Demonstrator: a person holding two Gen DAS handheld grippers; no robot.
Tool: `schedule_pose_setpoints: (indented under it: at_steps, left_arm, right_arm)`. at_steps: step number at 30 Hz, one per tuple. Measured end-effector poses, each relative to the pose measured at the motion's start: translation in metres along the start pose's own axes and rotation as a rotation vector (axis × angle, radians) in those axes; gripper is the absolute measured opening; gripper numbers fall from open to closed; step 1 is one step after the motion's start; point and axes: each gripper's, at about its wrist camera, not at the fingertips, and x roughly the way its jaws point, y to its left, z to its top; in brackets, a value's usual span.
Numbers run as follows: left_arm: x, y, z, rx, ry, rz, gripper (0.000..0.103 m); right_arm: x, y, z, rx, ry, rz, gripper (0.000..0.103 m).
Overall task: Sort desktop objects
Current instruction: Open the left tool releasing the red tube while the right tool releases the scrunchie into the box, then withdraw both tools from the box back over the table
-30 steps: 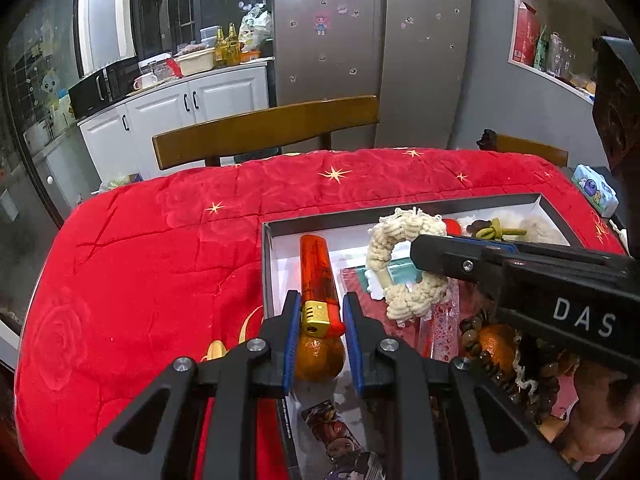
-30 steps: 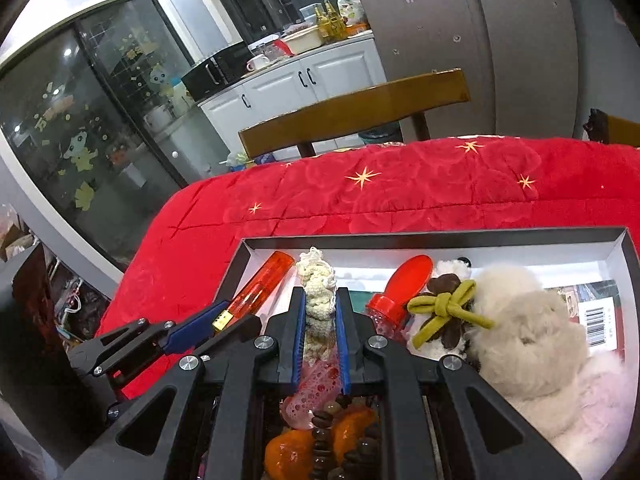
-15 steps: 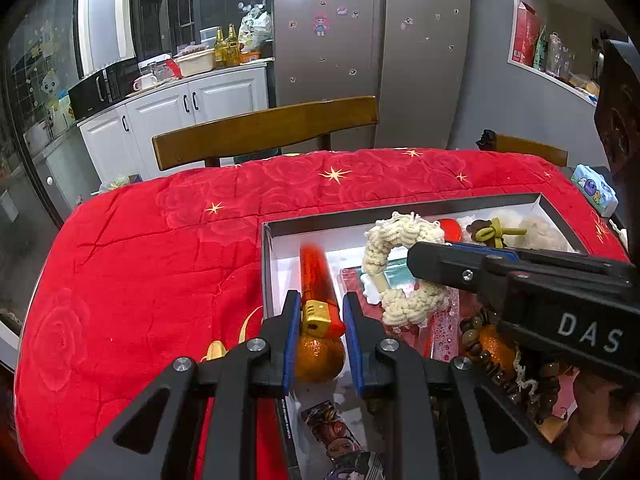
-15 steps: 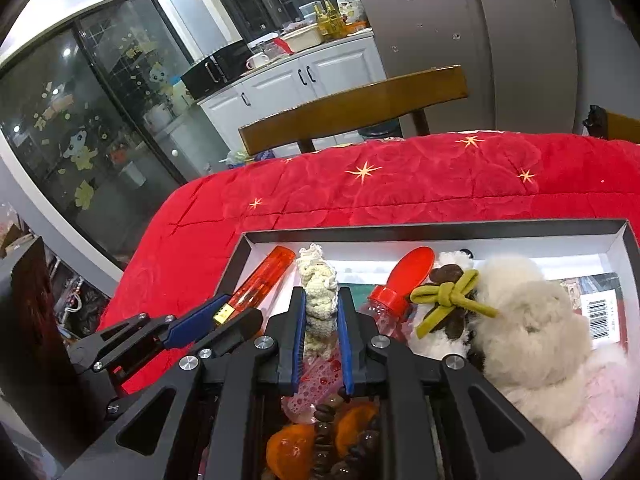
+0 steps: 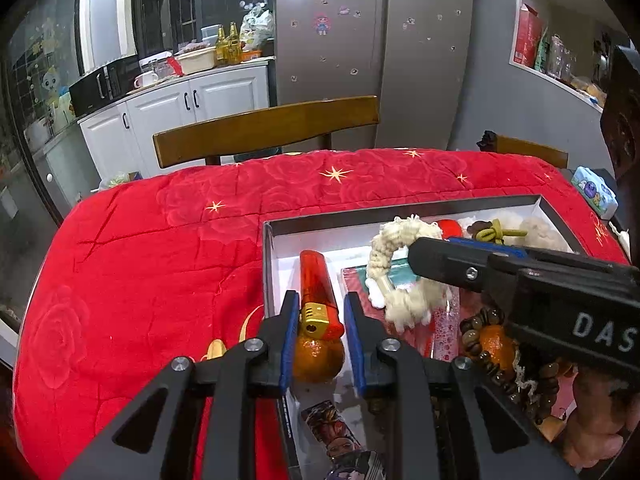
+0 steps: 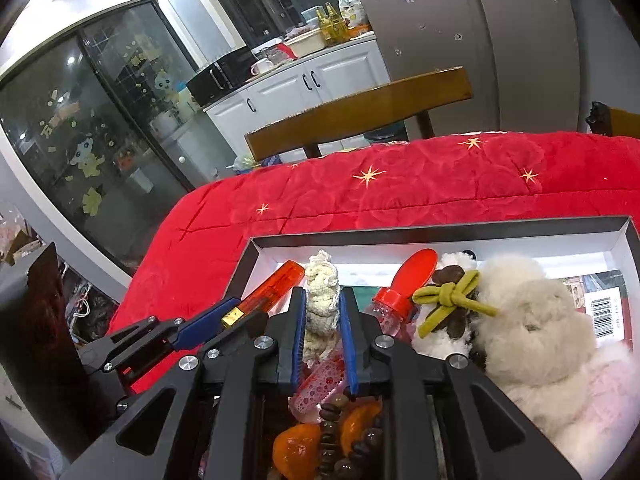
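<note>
An open white box with a black rim [image 5: 276, 228] sits on the red tablecloth [image 5: 140, 260]. An orange lighter [image 5: 316, 280] with a gold head lies inside it at the left. My left gripper [image 5: 320, 308] straddles the lighter's head, jaws opening, with a thin gap on each side. A cream crochet ring [image 6: 320, 304] stands between the pads of my right gripper [image 6: 322, 308]. Those jaws are opening too, and the pads stand just off the yarn. In the left wrist view the ring [image 5: 384, 248] leans by the right gripper [image 5: 432, 246]. The right wrist view shows the left gripper [image 6: 244, 314] and the lighter [image 6: 276, 284].
The box also holds mandarins [image 5: 316, 360], a brown bead bracelet [image 5: 480, 340], a red-capped bottle [image 6: 404, 284], an olive knot [image 6: 444, 300] and pale plush toys [image 6: 532, 320]. A wooden chair [image 5: 264, 128] stands behind the table. A tissue pack [image 5: 594, 192] lies at the right edge.
Both pairs of jaws have widened slightly. The lighter has sunk a little lower in the box. The ring no longer looks pinched. Neither hand has moved.
</note>
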Motion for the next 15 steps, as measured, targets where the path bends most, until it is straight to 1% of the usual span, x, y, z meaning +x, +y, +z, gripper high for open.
schedule_pose_setpoints:
  at_steps: [1, 2, 3, 4, 5, 6, 8, 9, 10, 12, 14, 15]
  left_arm:
    - [0.000, -0.001, 0.000, 0.006, 0.005, -0.002, 0.041]
    - [0.000, -0.002, 0.000, 0.001, 0.011, -0.020, 0.049]
    - [-0.001, -0.003, 0.000, -0.004, 0.010, -0.039, 0.053]
    - [-0.002, -0.004, -0.001, -0.006, 0.003, -0.059, 0.062]
    - [-0.004, -0.007, -0.001, 0.001, 0.000, -0.070, 0.070]
    - [-0.006, -0.008, -0.001, 0.010, -0.002, -0.075, 0.073]
    - [-0.011, -0.014, -0.002, 0.023, -0.017, -0.076, 0.088]
    - [-0.012, -0.015, -0.002, 0.029, -0.021, -0.064, 0.095]
    - [-0.016, -0.016, -0.003, 0.031, -0.035, -0.044, 0.103]
    - [-0.020, -0.016, -0.002, 0.026, -0.065, -0.031, 0.103]
    - [-0.022, -0.012, 0.000, 0.010, -0.072, -0.019, 0.103]
    - [-0.023, -0.009, 0.001, -0.006, -0.075, -0.023, 0.103]
  right_arm:
    - [0.000, -0.001, 0.000, 0.003, -0.003, -0.001, 0.036]
    - [-0.002, -0.001, 0.000, 0.005, -0.008, 0.000, 0.039]
    - [-0.003, -0.002, 0.001, 0.007, -0.012, 0.003, 0.043]
    - [-0.004, -0.003, 0.001, 0.009, -0.016, 0.006, 0.048]
    - [-0.006, -0.004, 0.002, 0.012, -0.021, 0.007, 0.050]
    - [-0.007, -0.004, 0.002, 0.011, -0.026, 0.010, 0.055]
    - [-0.012, -0.003, 0.003, 0.003, -0.041, 0.032, 0.063]
    - [-0.013, -0.003, 0.004, -0.002, -0.047, 0.042, 0.073]
    - [-0.015, -0.001, 0.005, -0.008, -0.052, 0.051, 0.087]
    - [-0.018, 0.002, 0.006, -0.014, -0.054, 0.049, 0.103]
    - [-0.022, 0.002, 0.006, -0.006, -0.072, 0.019, 0.103]
    - [-0.024, 0.001, 0.007, 0.005, -0.083, 0.026, 0.103]
